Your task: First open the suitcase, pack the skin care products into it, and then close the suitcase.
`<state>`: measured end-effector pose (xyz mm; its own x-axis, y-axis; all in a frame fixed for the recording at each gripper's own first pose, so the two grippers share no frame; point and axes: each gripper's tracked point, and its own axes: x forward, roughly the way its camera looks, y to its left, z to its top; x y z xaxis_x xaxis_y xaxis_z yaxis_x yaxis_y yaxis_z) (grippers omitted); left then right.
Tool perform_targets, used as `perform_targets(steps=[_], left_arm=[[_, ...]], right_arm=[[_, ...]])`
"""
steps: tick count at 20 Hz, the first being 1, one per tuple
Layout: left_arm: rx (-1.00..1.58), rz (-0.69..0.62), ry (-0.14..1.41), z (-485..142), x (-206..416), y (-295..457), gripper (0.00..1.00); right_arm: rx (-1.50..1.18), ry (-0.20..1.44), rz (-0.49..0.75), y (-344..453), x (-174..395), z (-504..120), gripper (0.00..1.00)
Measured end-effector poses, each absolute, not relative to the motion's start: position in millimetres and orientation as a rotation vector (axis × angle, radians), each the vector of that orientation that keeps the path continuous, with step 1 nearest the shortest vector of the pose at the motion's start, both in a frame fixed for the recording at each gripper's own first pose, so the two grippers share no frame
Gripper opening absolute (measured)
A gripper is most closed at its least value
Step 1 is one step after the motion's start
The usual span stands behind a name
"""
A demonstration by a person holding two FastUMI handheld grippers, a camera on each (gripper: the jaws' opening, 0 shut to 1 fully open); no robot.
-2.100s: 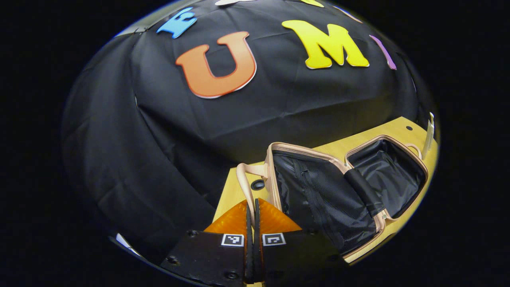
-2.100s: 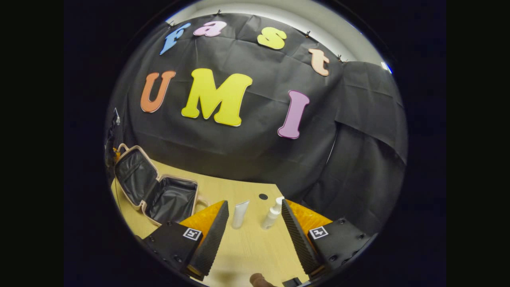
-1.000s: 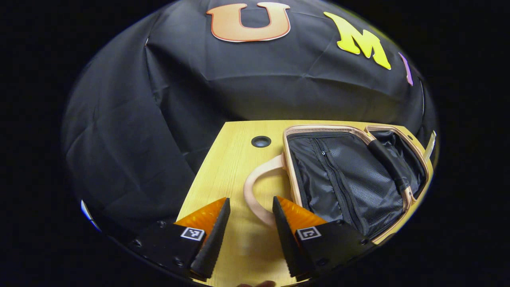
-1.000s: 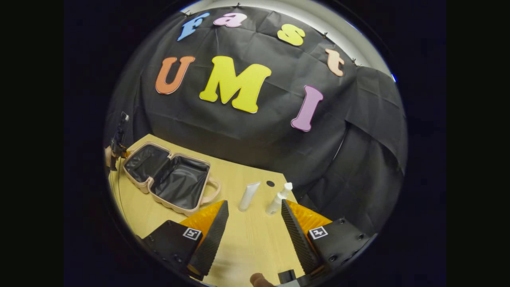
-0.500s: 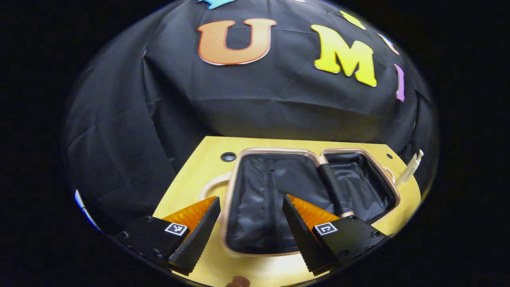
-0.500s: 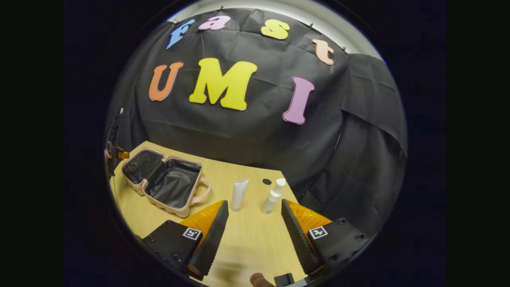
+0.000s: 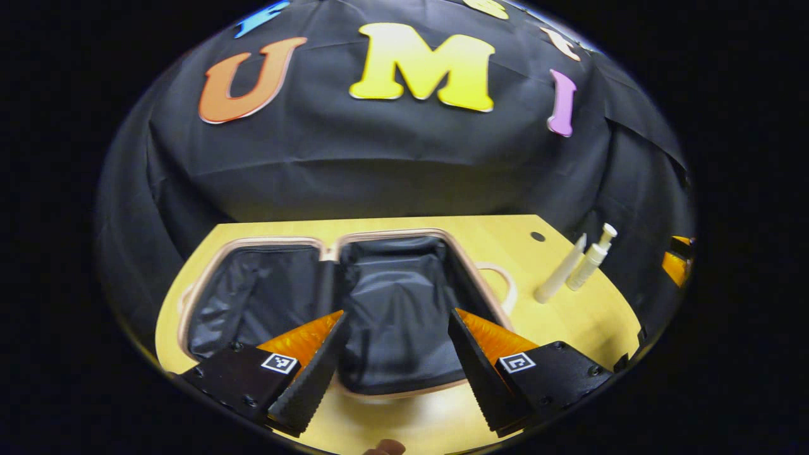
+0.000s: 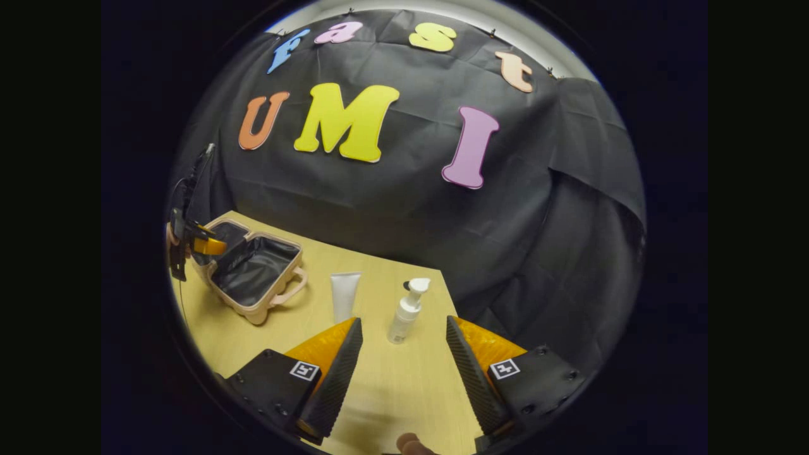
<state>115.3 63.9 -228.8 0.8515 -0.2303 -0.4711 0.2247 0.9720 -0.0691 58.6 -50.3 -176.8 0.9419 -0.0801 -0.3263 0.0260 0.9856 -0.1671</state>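
In the left gripper view, the left gripper (image 7: pixel 392 354) hangs wide apart and empty above the small beige hard-shell suitcase with black fabric lining (image 7: pixel 328 253), which lies open and flat on the pale wooden table (image 7: pixel 569 322), while the white squeeze tube (image 7: pixel 560 278) and the white pump bottle (image 7: pixel 591 259) lie side by side off to its right — no writing can be read on either. In the right gripper view, the right gripper (image 8: pixel 399 360) is also spread wide and holds nothing, with the pump bottle (image 8: pixel 407 309) standing just ahead between its fingers and the tube (image 8: pixel 344 296) beside it, well apart from the suitcase (image 8: pixel 253 272). Both products look light and smooth, so probably slippery — the bottle's stiff body below the pump head seems the safest hold, whereas the tube looks softer and may give under pressure.
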Motion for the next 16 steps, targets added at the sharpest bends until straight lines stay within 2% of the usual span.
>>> perform_targets(steps=[8, 16], left_arm=[[0.029, -0.441, 0.532, -247.6, 116.8, -99.0, 1.0], [0.076, -0.521, 0.557, -279.3, 151.0, -196.8, 1.0]], right_arm=[[-0.124, 0.395, -0.018, -102.2, 78.8, -205.5, 0.79], [-0.143, 0.452, -0.004, -142.9, 69.1, -237.8, 0.79]])
